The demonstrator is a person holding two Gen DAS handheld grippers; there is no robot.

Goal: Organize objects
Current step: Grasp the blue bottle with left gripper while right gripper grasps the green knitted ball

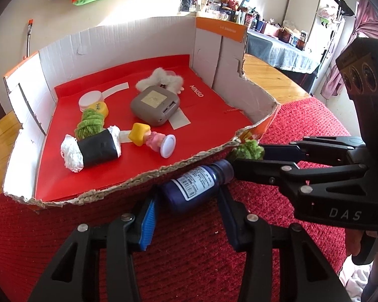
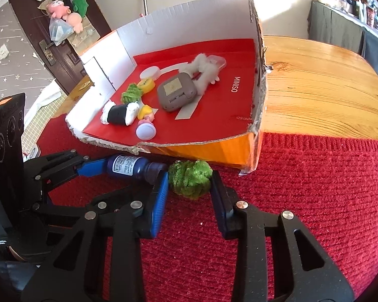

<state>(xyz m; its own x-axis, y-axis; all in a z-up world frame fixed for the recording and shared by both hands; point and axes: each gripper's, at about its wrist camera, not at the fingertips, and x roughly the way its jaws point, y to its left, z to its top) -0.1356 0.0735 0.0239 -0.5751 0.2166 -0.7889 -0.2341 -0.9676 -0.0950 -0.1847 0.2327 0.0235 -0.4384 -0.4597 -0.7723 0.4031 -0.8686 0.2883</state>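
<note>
A dark blue bottle [image 1: 191,188] with a white label lies on its side on the red knit cloth [image 1: 189,256], right against the front of the cardboard box [image 1: 189,162]. My left gripper [image 1: 189,198] is shut on the bottle's body, one blue pad [image 1: 148,224] on each side. A fuzzy green pom-pom [image 2: 190,181] rests on the cloth just right of the bottle's cap. My right gripper [image 2: 190,188] is shut on it, with its pads [image 2: 161,198] pressing both flanks. In the left wrist view the right gripper [image 1: 244,156] comes in from the right.
The torn box, lined in red, holds a sushi-roll toy [image 1: 93,151], another green pom-pom [image 1: 90,123], a small figurine [image 1: 151,138], a grey case [image 1: 155,105], a white fluffy piece [image 1: 161,79] and two caps. A wooden table [image 2: 315,88] extends right of the box.
</note>
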